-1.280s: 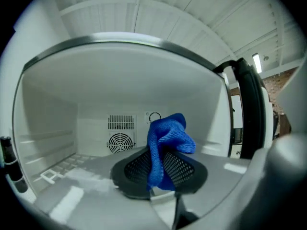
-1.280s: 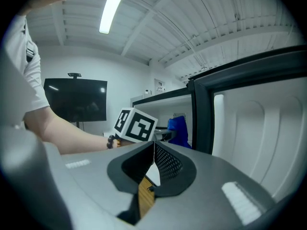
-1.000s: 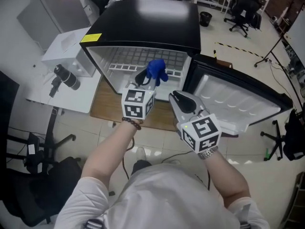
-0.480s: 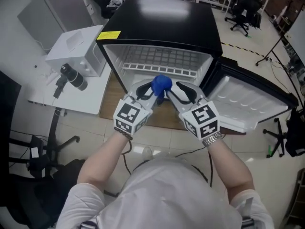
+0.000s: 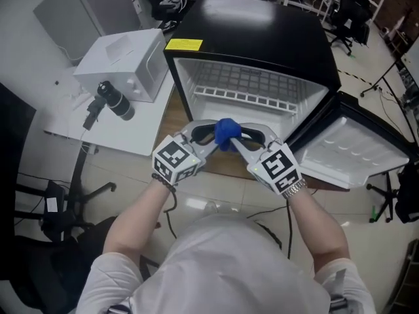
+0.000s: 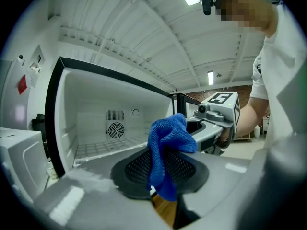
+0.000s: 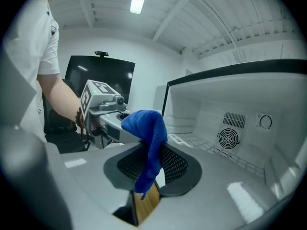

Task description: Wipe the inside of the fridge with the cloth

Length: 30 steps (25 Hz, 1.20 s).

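**Cloth held between both grippers, just outside the fridge mouth**

Head view: blue cloth [image 5: 227, 132] is bunched in front of the fridge [image 5: 262, 34] opening, not yet inside. The left gripper [image 5: 216, 139] and right gripper [image 5: 237, 140] meet tip to tip on it, neither nearer. The fridge has a glossy black shell, a smooth white lining and a wire shelf [image 5: 252, 84].
Left gripper view: the fingers are clamped on the cloth, though they have just been easing apart. The nubby, soft cloth hangs long axis down over black meshed pads [image 6: 136, 169]. The fridge cavity lies ahead and to the left.
Right gripper view: the fingers have just been closing and look pressed on a thin fold of cloth [image 7: 151, 147]. The cavity lies to the right.
Likely next: one gripper lets go and the other carries the cloth forward into the fridge.
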Tool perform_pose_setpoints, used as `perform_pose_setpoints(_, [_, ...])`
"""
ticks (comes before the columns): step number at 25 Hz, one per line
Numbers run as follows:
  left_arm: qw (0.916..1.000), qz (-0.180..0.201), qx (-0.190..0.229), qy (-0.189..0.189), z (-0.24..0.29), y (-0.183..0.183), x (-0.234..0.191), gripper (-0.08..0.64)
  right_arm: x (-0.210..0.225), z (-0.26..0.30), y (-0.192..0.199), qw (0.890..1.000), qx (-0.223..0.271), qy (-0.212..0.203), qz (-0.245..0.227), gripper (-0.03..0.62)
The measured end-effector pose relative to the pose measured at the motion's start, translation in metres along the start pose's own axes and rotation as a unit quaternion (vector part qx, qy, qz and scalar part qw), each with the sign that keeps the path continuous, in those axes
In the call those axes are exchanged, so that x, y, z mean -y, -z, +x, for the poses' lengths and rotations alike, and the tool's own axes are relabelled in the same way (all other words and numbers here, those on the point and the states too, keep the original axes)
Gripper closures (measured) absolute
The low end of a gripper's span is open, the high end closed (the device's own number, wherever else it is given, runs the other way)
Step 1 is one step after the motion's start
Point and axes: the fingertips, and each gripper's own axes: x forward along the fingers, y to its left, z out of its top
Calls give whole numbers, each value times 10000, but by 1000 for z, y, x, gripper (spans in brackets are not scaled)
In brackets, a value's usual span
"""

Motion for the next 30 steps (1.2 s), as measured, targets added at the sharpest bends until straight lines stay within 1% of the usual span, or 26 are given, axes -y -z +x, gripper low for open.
perform_pose_setpoints(1, [10000,-28,-55,-3,-3,6,-3,480,-2,6,2,10000,-17,34,-7,522])
perform_pose_setpoints(4, [9997,-107,-211,-87,-12,22,-15,472,-5,26,10,9999,-52,141,55,535])
perform_pose_setpoints(13, [9956,-298,-655,-595,-28,65,-55,395,1,81,45,9976,-139,603,324,543])
perform_pose_setpoints(17, [9925,-409,-809,-825,-44,86,-81,369,4,117,61,9961,-226,794,326,545])
perform_pose_setpoints(24, [9862,-579,-828,-1315,-53,96,-121,359,24,162,97,9906,-399,1163,595,545])
perform_pose_setpoints(30, [9807,-635,-880,-1628,-47,99,-153,353,35,195,117,9854,-426,1331,974,546])
